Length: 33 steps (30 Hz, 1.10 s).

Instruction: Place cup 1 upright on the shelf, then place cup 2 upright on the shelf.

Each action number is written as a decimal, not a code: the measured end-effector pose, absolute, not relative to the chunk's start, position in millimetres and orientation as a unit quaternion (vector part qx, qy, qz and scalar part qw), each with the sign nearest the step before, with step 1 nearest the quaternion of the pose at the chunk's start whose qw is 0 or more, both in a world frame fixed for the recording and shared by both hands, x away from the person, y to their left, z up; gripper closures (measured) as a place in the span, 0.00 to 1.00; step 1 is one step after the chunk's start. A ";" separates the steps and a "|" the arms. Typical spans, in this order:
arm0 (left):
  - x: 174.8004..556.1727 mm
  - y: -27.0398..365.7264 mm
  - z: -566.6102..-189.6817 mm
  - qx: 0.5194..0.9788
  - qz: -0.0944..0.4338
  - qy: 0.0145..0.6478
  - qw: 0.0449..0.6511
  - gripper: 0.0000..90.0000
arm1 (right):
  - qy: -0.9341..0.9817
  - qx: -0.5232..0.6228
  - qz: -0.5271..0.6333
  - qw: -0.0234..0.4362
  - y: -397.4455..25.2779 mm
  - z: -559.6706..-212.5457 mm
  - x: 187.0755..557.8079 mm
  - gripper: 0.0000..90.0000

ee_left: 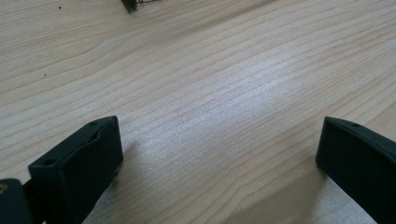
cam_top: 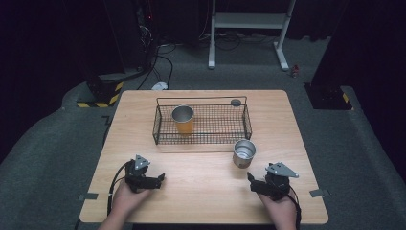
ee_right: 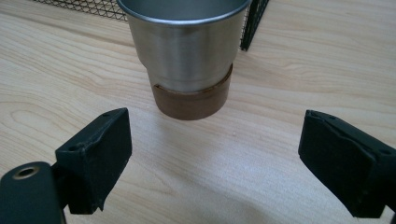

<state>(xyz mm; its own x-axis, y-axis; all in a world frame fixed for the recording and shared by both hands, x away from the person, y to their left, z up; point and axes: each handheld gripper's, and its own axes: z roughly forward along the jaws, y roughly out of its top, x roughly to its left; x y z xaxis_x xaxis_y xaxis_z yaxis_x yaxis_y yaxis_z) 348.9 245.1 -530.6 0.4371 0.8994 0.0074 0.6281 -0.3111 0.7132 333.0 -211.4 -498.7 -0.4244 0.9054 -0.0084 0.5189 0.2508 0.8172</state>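
White frame (cam_top: 249, 21), cables (cam_top: 160, 62) beyond table (cam_top: 201, 191).

**What the Views Left Out**

In the right gripper view the steel cup (ee_right: 187, 51) was cut off at the top edge, so its inside could not be seen, and the wire basket (ee_right: 254, 21) showed just corners. In the left gripper view, a dark corner (ee_left: 130, 4) at the top edge was too clipped to identify. In the high view a small round dark object (cam_top: 235, 102) by the basket's far rim was too small to tell.

**Both hand-held grippers low, jaws spread**

The left hand-held gripper (cam_top: 154, 180) sits in the left hand (cam_top: 125, 197), jaws wide apart, nothing between them. The right hand-held gripper (cam_top: 253, 181), in the right hand (cam_top: 280, 207), is equally spread and empty-jawed.
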 end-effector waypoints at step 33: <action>349.3 246.1 -530.6 0.777 0.213 0.497 0.322 0.00 | 0.747 0.464 0.406 0.250 -185.7 -498.5 362.1 0.11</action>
<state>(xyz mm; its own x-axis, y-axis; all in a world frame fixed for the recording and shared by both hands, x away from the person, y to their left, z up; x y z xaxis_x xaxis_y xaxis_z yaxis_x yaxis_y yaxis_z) 349.3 246.1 -530.6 0.4149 0.9098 0.0110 0.6360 -0.2986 0.7116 362.1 -185.7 -498.5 -0.4455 0.8953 0.0035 0.4901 0.2406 0.8378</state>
